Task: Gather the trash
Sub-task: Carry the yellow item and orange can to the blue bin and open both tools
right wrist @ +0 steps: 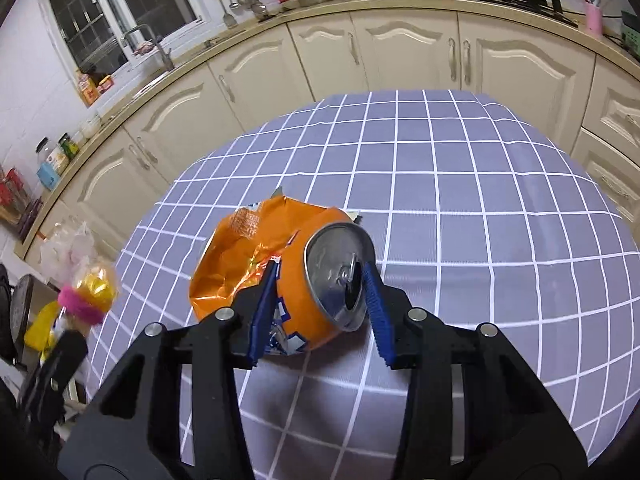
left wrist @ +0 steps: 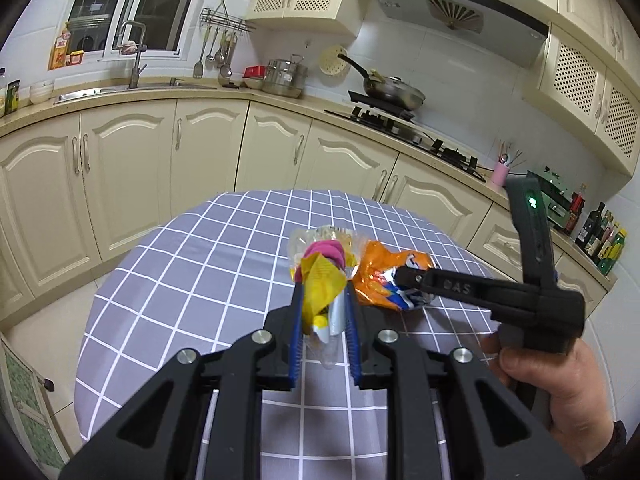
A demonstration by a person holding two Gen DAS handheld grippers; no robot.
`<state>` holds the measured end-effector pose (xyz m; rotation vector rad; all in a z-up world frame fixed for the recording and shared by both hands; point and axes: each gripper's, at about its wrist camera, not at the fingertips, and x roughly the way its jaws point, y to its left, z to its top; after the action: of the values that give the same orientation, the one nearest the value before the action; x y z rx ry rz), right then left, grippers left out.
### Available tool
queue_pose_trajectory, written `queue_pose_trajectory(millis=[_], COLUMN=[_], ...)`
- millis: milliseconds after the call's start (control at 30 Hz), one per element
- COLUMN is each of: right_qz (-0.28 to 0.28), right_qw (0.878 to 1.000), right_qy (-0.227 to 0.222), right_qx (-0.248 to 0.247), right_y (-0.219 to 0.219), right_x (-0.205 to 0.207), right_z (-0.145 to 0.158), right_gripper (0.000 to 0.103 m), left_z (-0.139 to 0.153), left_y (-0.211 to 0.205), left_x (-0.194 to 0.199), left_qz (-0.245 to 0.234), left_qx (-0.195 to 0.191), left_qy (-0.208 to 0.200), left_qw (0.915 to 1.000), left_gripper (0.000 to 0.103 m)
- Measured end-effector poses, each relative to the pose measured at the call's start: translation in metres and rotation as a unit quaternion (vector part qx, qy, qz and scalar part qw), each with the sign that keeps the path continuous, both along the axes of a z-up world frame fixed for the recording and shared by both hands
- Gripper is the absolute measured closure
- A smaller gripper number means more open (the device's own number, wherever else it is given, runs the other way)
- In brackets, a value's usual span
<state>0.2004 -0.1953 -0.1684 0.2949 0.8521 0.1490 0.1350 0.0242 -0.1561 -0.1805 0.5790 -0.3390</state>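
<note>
In the left wrist view, the left hand-held gripper (left wrist: pixel 322 300) sits at lower centre, its blue ribbed pads closed on a clear plastic bag stuffed with yellow and pink wrappers (left wrist: pixel 322 272). Just right of it, a torn orange snack wrapper (left wrist: pixel 376 276) lies on the round counter with a purple-grey checked cloth (left wrist: pixel 192 264).

In the right wrist view, the right hand-held gripper (right wrist: pixel 320 308) is partly open, its pads straddling a crushed orange drink can (right wrist: pixel 320 292) lying at frame centre against the wrapper. Cream cabinets (right wrist: pixel 400 52) curve behind the counter.
</note>
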Motion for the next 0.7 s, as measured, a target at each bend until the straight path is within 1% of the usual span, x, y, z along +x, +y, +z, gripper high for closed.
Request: queue_pose_trajectory(millis=[133, 167, 233, 467, 600, 700], right_qz=[-0.010, -0.015, -0.023, -0.051, -0.078, -0.099], right_qw=[1.000, 1.000, 0.999, 0.995, 0.991, 0.987], right_qy=[-0.020, -0.027, -0.040, -0.084, -0.107, -0.122], right_qx=[0.002, 0.002, 0.002, 0.006, 0.019, 0.019], right_y=[-0.016, -0.023, -0.034, -0.080, -0.115, -0.139], right_x=[-0.022, -0.030, -0.042, -0.092, -0.126, -0.150], right_z=[0.008, 0.013, 0.021, 0.051, 0.065, 0.074], right_gripper=[0.062, 0.067, 0.067, 0.067, 0.067, 0.067], left_z=[0.004, 0.006, 0.011, 0.030, 0.039, 0.044], left_y=[-0.004, -0.007, -0.014, -0.052, -0.074, -0.095], left_x=[-0.005, -0.008, -0.013, -0.030, -0.043, -0.053], left_qz=[-0.002, -0.004, -0.010, -0.045, -0.065, -0.082], left_qx=[0.000, 0.001, 0.002, 0.005, 0.007, 0.008], left_qy=[-0.004, -0.007, -0.012, -0.033, -0.044, -0.051], left_qw=[1.0000, 1.0000, 0.9999, 0.9984, 0.9969, 0.9953], left_gripper=[0.085, 0.085, 0.085, 0.085, 0.085, 0.085])
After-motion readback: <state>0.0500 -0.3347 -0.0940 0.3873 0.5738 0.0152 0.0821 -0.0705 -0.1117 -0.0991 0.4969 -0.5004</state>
